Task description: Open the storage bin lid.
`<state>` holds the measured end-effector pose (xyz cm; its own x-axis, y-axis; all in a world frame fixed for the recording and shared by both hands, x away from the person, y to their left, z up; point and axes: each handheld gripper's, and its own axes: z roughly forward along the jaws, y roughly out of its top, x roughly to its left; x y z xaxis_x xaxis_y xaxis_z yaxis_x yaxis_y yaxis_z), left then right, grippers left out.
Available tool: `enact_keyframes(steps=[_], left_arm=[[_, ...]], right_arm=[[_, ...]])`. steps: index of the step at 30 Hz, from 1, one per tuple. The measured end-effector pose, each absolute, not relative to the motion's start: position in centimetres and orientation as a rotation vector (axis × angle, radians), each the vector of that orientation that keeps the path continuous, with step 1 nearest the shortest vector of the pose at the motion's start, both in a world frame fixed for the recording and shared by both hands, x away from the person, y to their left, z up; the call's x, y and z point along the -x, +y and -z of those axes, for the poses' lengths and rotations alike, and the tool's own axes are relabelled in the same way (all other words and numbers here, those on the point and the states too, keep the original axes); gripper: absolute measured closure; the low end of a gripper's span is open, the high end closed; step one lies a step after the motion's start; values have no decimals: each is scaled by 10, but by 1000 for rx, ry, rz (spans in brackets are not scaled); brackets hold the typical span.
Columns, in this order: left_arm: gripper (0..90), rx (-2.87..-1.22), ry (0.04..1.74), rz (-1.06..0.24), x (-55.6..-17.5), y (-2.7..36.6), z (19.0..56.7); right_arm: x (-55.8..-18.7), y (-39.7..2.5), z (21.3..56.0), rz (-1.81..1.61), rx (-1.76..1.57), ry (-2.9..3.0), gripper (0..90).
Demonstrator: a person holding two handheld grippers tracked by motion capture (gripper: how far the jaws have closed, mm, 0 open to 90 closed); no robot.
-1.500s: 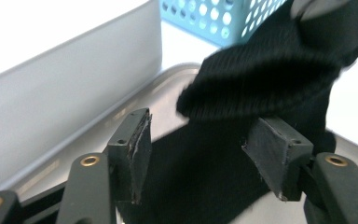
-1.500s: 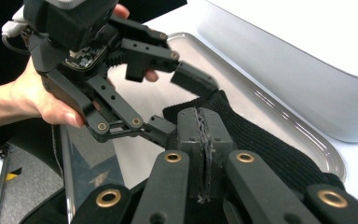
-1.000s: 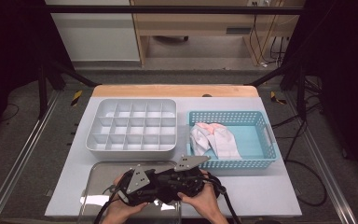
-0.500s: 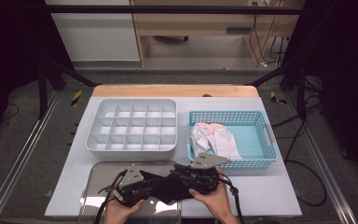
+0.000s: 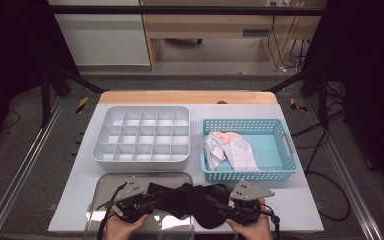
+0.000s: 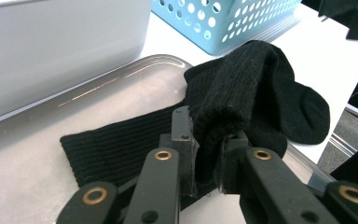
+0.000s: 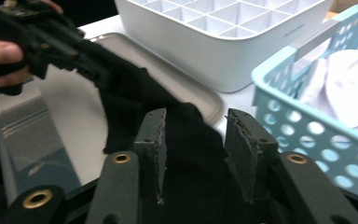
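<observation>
A black sock (image 5: 192, 199) lies across the right end of a metal tray (image 5: 105, 185) at the table's near edge, its toe end past the tray rim. My left gripper (image 6: 209, 151) is shut on a raised fold of the sock (image 6: 242, 88); in the high view this gripper (image 5: 152, 199) points right from the left hand. My right gripper (image 7: 196, 142) stands open, its jaws on either side of the sock (image 7: 186, 154) and not pressed on it. In the high view that gripper (image 5: 220, 206) sits at the sock's right end.
A white divided organiser (image 5: 142, 135) stands behind the tray. To its right a blue basket (image 5: 285, 150) holds white and pink cloths (image 5: 230, 147). Bare white table lies right of the right hand. The near table edge is just under both hands.
The two grippers have drawn apart, the left one going left and the right one right. The sock now stretches out between them over the tray's right end.
</observation>
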<state>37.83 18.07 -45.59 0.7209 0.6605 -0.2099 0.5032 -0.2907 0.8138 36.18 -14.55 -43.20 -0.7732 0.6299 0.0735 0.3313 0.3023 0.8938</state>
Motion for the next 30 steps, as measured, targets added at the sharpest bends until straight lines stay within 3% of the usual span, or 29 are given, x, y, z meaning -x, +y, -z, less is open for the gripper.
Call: enact_keyframes(steps=[7, 20, 23, 26, 30], left_arm=[[792, -1946, 904, -203, -379, 183, 455], [791, -1948, 926, -203, -378, 185, 459], [791, -1950, 930, -201, -378, 185, 460], [791, -1944, 936, -203, -378, 186, 459], [791, -1945, 937, -199, -378, 187, 459]], right_arm=[[-359, -118, 450, -1410, -855, 2340, 527], [-347, -119, 485, -1269, -835, 2481, 615], [-346, -115, 490, -1211, -796, 2509, 701], [-345, -113, 489, -1195, -794, 2509, 868], [-350, -117, 487, -1215, -869, 2545, 900]])
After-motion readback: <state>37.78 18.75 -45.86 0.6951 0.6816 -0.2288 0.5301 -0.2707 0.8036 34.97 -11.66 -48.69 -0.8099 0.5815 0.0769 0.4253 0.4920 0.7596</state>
